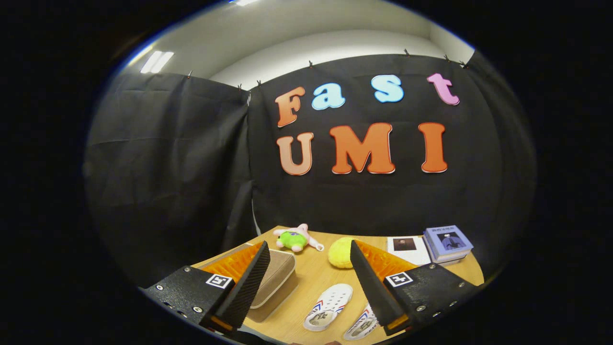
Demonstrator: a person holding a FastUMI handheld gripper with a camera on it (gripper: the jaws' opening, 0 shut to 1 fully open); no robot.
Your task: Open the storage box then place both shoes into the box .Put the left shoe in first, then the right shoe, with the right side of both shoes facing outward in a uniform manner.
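Gripper (309, 282) hangs above the near edge of the wooden table (316, 275), fingers spread wide, nothing btwn them. Storage box (273, 280), tan w/ lid still down, sits low & left, partly behind the left finger; its long axis runs near-to-far. So first move likely goes down & left to the lid.

Shoes lie side by side near the right finger, toes pointing far: one white shoe (329, 301) just ahead btwn the fingers, second shoe (361, 325) partly under the right finger. Can't tell which is left or right.

Count: 1 box, 2 shoes, 1 green plush toy (294, 238), 1 yellow plush ball (341, 252), 1 book stack (448, 244), 1 white booklet (407, 249).
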